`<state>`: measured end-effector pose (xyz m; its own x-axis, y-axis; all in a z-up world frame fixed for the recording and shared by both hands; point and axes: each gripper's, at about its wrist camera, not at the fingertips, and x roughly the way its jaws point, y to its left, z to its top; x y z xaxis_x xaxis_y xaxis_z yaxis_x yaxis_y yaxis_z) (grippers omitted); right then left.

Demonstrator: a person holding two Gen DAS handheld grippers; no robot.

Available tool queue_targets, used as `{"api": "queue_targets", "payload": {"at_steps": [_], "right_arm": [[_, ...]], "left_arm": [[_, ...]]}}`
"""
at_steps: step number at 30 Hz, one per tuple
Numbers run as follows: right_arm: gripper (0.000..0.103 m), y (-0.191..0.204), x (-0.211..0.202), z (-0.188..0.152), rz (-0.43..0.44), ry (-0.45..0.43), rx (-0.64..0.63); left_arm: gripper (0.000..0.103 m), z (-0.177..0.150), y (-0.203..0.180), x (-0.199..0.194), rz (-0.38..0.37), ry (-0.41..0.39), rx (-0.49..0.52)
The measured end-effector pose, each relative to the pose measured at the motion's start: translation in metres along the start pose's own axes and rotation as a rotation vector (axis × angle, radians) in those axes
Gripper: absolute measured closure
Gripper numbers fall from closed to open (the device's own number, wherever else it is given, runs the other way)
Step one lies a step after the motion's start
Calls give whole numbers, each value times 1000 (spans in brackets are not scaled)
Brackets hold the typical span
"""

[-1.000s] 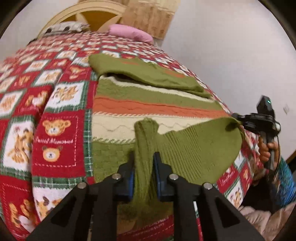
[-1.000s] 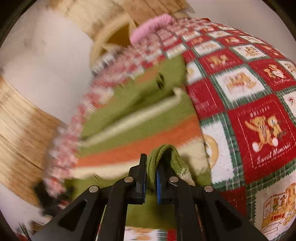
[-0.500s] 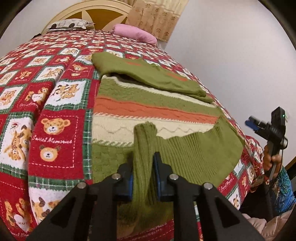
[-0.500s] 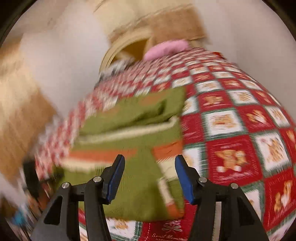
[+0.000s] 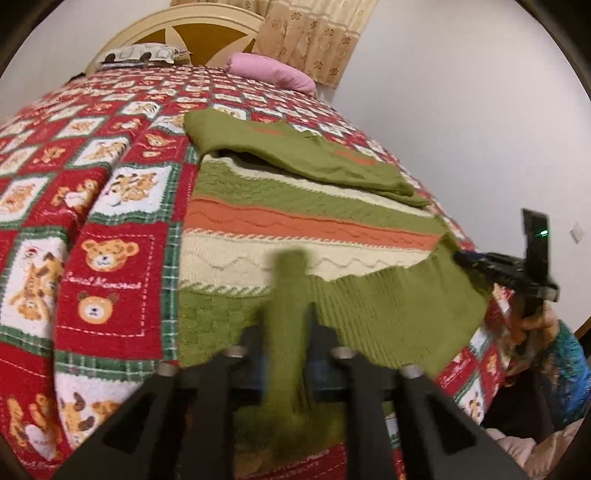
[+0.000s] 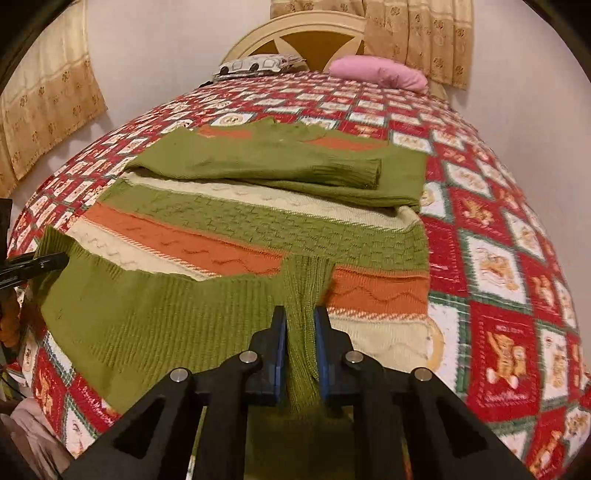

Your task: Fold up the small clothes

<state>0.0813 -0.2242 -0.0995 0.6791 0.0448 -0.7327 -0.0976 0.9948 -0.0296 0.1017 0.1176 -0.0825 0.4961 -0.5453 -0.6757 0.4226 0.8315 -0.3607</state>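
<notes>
A striped knit sweater [image 5: 295, 218] in green, orange and cream lies flat on the bed, its sleeves folded across the chest [image 6: 280, 162]. In the left wrist view my left gripper [image 5: 286, 321] has a raised ridge of the green hem between its pads, and its jaws are closing tight on it. My right gripper [image 6: 300, 314] pinches another ridge of the green hem [image 6: 306, 280], its jaws closing with the knit pressed between the blue pads. Each gripper shows in the other's view: the right gripper [image 5: 465, 258] by the hem's right corner, the left gripper [image 6: 55, 260] by its left corner.
The bed carries a red patchwork bedspread [image 5: 103, 258] with bear prints. A pink pillow [image 6: 380, 72] and a patterned pillow [image 6: 258, 64] lie by the cream headboard [image 6: 306, 29]. A white wall runs close along the right side. A hand [image 5: 532, 325] holds the right gripper.
My right gripper opened, let go of the hem, rolled and shifted sideways, then closed on a green hem fold again. The left gripper kept its place and its hold.
</notes>
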Motion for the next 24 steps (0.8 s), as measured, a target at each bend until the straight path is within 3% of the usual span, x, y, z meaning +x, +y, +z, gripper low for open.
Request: {"api": "queue_targets", "payload": {"at_steps": [8,13,24], "right_arm": [[90,-2,-62,13,29,-165,99],[90,3,-78,33,-16,-250,103],[90,-1,-67,52,-82,-260,120]], "left_arm": [[96,17,-5,-23,12,-65,-13],[96,46,2,-23,34,-108,-45],[97,72,3,-10,49,-124,-37]]}}
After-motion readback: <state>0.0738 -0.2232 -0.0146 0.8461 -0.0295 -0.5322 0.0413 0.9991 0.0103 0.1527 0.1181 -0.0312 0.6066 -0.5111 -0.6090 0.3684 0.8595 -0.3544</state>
